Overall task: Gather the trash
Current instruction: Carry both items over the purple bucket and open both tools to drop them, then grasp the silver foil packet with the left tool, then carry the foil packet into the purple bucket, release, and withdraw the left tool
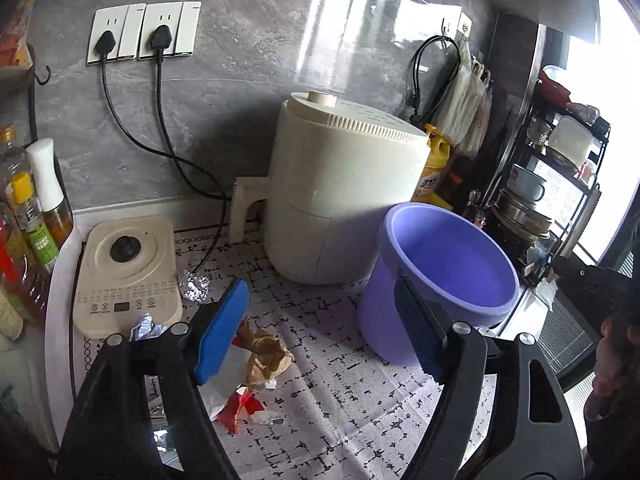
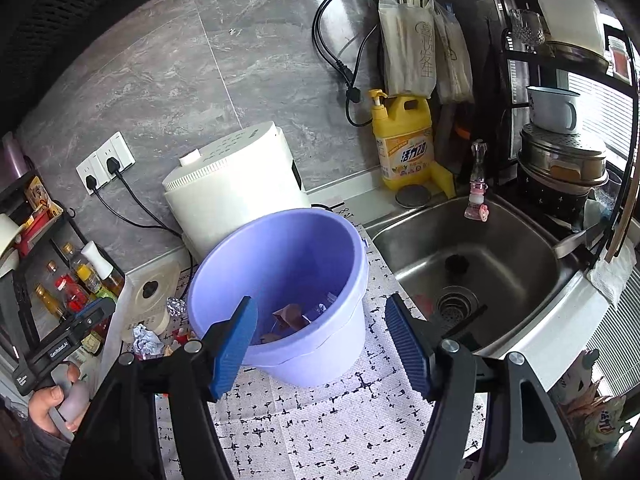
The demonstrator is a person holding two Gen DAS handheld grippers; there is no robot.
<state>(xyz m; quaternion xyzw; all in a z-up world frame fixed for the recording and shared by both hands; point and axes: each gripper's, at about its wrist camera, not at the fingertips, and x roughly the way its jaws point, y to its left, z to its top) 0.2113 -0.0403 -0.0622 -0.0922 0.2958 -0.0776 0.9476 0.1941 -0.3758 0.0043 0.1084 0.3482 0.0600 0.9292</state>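
Trash pile (image 1: 256, 360) nearest: brown paper, red-white wrapper, crumpled on mat left of purple bucket (image 1: 440, 280), no clear long axis. Left gripper (image 1: 320, 336) above pile, jaws wide apart, nothing between, tilted downward. Right gripper (image 2: 320, 344) angled down at bucket (image 2: 288, 280), jaws spread, empty. Bucket upright, mouth up, scraps at bottom. Foil ball (image 1: 194, 286) farther left of bucket. White cooker (image 1: 344, 188) behind bucket.
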